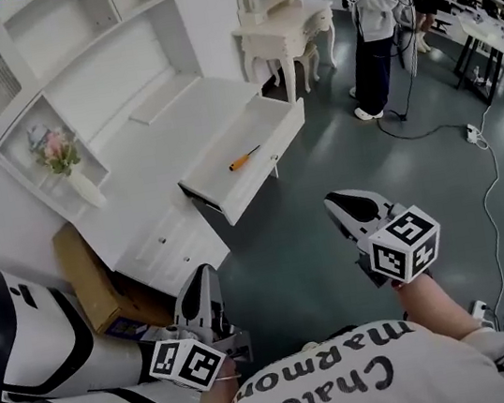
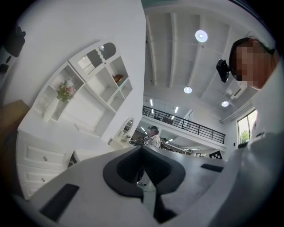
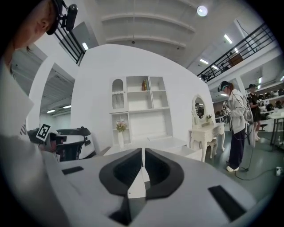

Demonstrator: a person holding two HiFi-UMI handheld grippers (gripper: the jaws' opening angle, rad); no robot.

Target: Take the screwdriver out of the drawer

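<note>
Left white-and-black gripper (image 1: 205,284) clenched on nothing, right white-and-black gripper (image 1: 336,203) likewise closed and empty, both well apart from the pulled-out white wooden drawer (image 1: 272,150), slim orange-handled screwdriver (image 1: 245,159) lying inside it.

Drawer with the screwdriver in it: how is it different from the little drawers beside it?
The wide drawer is pulled out, while the small drawers are shut. You can see into the wide drawer, where a screwdriver lies; what the small drawers hold is hidden. The wide drawer is much longer across than the small drawers. Both are white and belong to the same desk.
</note>
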